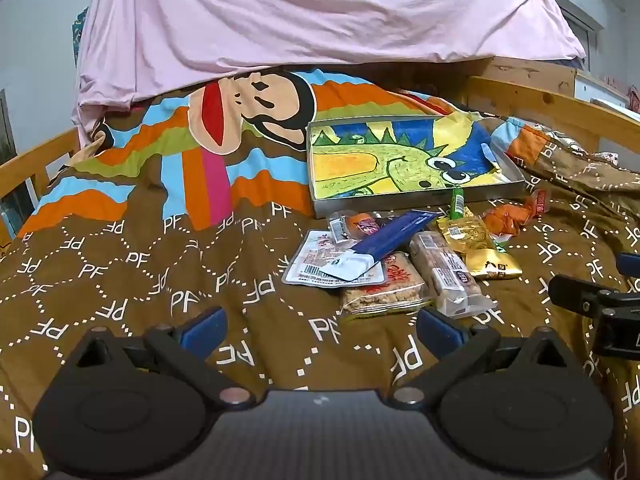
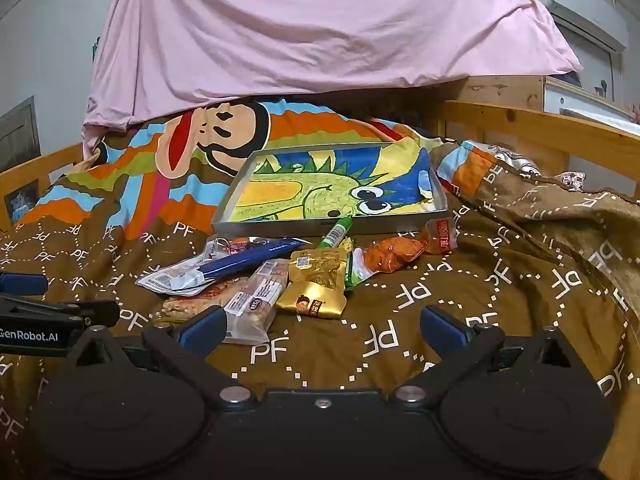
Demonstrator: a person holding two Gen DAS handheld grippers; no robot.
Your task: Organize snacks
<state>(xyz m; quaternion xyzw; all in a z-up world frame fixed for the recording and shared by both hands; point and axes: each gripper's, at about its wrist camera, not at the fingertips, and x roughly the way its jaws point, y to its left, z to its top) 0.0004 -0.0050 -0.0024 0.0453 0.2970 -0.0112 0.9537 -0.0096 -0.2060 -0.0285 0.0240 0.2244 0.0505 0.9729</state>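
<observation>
A heap of snack packets lies on a brown patterned quilt in front of a shallow metal tray (image 1: 416, 200) (image 2: 320, 226) lined with a dinosaur drawing. The heap holds a long blue packet (image 1: 394, 236) (image 2: 248, 260), a gold packet (image 1: 476, 240) (image 2: 318, 284), an orange packet (image 1: 506, 218) (image 2: 394, 256), a green stick (image 1: 457, 202) (image 2: 338, 232) leaning on the tray rim, and a clear-wrapped bar (image 1: 444, 272) (image 2: 258, 300). My left gripper (image 1: 320, 328) is open and empty, just short of the heap. My right gripper (image 2: 322, 328) is open and empty, near the gold packet.
A pink sheet (image 1: 304, 20) hangs at the back over the colourful monkey-print bedding (image 1: 248, 112). Wooden bed rails (image 1: 552, 104) (image 2: 540, 128) run along the right and left. The right gripper's side shows at the left view's right edge (image 1: 600, 304).
</observation>
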